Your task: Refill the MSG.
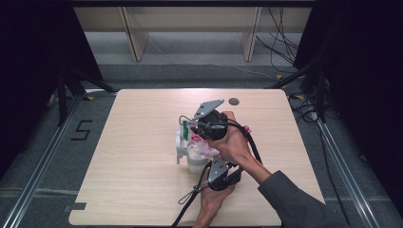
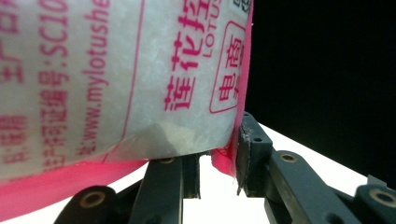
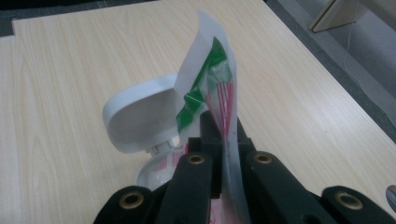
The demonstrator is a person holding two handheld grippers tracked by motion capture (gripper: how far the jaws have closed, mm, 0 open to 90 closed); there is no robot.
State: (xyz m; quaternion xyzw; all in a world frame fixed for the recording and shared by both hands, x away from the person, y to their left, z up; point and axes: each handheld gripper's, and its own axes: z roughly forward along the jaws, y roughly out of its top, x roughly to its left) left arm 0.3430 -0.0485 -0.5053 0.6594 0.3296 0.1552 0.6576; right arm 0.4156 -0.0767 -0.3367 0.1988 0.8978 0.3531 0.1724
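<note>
1. Plainly, the work in hand is emptying a soft bag [image 2: 116, 79] into a white container [image 1: 196, 161] that stands near the middle of the surface [image 1: 138, 190], its hinged lid [image 3: 140, 114] flipped open and standing up behind the mouth.
2. The right gripper [image 3: 223, 140] has its jaws fully closed on the bag's top edge, pinching the thin clear film with its green and red print and holding it upright above the container.
3. The left gripper [image 2: 219, 163] sits low at the bag's other end. Its jaws stand partly closed, and the right-hand pad presses against the pink sealed seam; I judge this a grip on the bag's bottom corner.
4. In the high view both hands crowd over the container, the bag strung between them.
5. Next, I judge, the lower end should be raised while the top stays aimed at the mouth, so the contents slide in.
6. A tilt too quick or off-centre could spill onto the surface or knock the lid.
</note>
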